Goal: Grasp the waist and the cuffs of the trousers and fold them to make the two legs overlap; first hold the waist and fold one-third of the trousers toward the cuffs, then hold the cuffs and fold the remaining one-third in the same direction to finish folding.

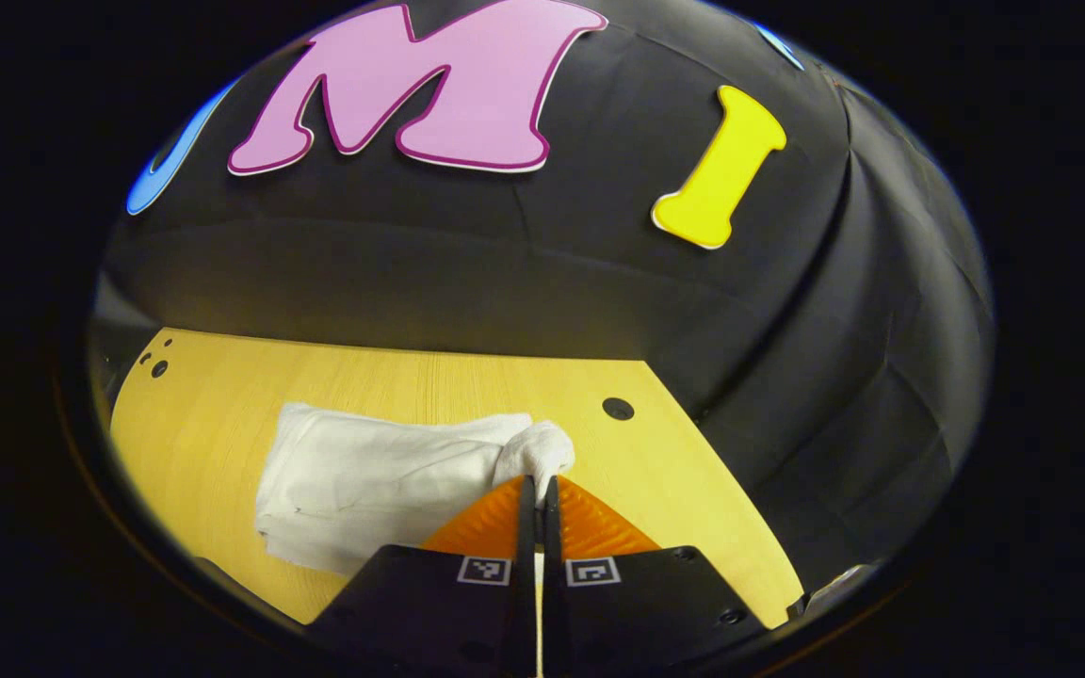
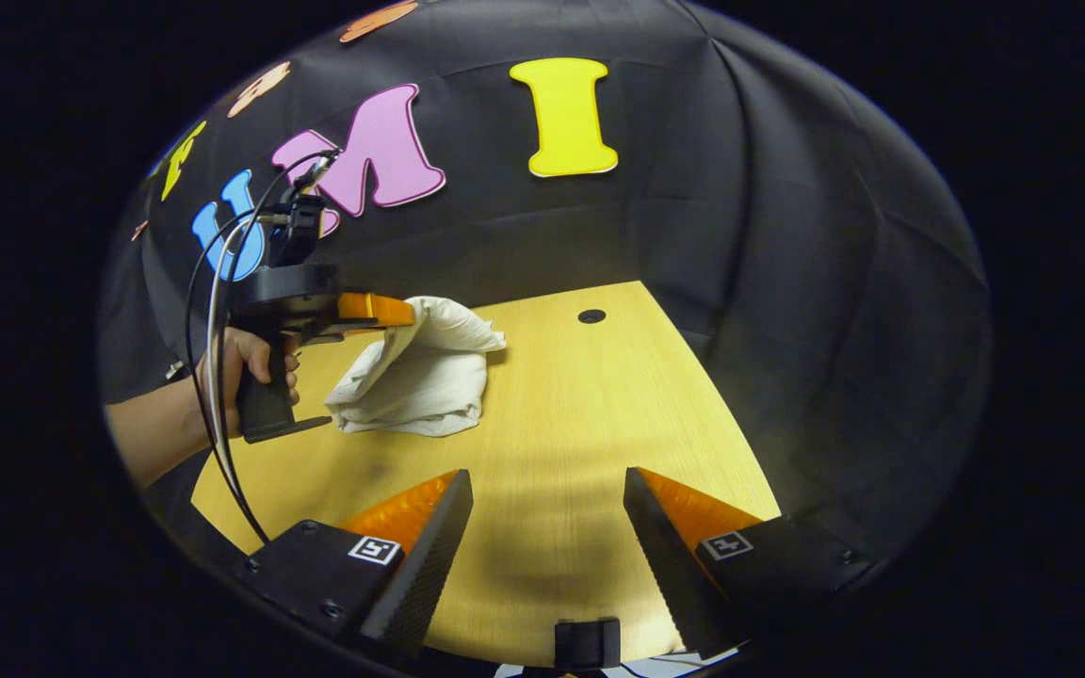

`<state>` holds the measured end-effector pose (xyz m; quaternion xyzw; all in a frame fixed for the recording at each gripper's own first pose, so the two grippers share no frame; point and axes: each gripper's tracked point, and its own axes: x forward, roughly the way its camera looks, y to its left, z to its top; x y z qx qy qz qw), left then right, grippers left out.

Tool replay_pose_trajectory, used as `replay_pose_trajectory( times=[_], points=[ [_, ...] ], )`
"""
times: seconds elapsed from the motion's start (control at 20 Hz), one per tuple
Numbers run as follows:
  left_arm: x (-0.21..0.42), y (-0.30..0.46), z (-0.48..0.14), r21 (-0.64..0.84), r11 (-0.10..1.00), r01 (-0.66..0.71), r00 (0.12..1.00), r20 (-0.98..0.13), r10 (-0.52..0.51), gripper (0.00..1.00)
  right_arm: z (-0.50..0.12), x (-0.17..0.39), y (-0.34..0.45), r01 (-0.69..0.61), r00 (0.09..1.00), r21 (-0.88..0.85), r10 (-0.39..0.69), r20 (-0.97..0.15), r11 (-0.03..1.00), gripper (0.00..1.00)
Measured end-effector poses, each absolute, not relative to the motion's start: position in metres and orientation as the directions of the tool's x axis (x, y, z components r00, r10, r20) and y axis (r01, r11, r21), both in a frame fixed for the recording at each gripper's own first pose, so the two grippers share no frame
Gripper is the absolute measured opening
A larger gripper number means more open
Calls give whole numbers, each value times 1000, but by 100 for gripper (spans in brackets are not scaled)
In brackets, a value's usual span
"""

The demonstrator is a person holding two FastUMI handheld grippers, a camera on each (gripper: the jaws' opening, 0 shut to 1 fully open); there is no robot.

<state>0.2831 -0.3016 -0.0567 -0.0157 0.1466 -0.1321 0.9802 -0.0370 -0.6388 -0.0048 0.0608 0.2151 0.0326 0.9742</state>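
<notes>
White trousers [image 1: 364,480] lie folded into a compact bundle on the wooden table [image 1: 429,377]. My left gripper [image 1: 539,482] is shut on a bunched end of the cloth [image 1: 538,452], lifting it a little above the bundle. In the right gripper view the trousers [image 2: 425,377] sit left of centre, and the left gripper [image 2: 406,315] pinches their raised top edge, held by a hand [image 2: 251,363]. My right gripper [image 2: 547,485] stands open above bare table [image 2: 552,414], well to the right of the trousers, with nothing between its fingers.
The black cloth wall [image 1: 524,273] rises close behind the table. A round hole [image 1: 617,409] sits in the tabletop to the right of the trousers, with small holes [image 1: 156,365] at the far left corner. Cables [image 2: 213,311] hang from the left gripper's handle.
</notes>
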Motion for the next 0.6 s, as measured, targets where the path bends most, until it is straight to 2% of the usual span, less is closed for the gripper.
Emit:
replay_pose_trajectory(
  times=[0.05, 0.1, 0.15, 0.25, 0.3, 0.35, 0.45, 0.5, 0.6],
  points=[
    [281, -303, -60, -71, 963, 259, 919, -288, -268, 8, -8, -37, -636, -46, 902, 134, 99, -421, 990, 99],
    [276, -304, -61, -76, 960, 271, 916, -286, -281, 16, -8, -38, -631, -53, 900, 137, 107, -423, 989, 99],
    [270, -304, -59, -83, 955, 285, 914, -277, -297, 12, -8, -38, -628, -58, 899, 139, 112, -423, 989, 99],
    [258, -301, -54, -88, 944, 317, 908, -260, -329, 45, -6, -38, -621, -62, 902, 143, 117, -417, 988, 99],
    [252, -294, -53, -83, 946, 314, 912, -251, -324, 54, -6, -38, -617, -60, 903, 146, 116, -415, 988, 99],
    [245, -287, -50, -76, 947, 311, 916, -243, -320, 57, -6, -36, -614, -56, 902, 148, 113, -417, 987, 99],
    [221, -267, -39, -53, 953, 299, 928, -217, -303, 76, -7, -33, -606, -44, 902, 147, 102, -419, 988, 99],
    [215, -255, -37, -32, 959, 280, 938, -201, -281, 93, -6, -32, -599, -44, 902, 146, 102, -420, 988, 99],
    [189, -230, -29, -1, 968, 253, 953, -173, -249, 96, -4, -34, -586, -49, 899, 153, 111, -425, 987, 99]
  ],
)
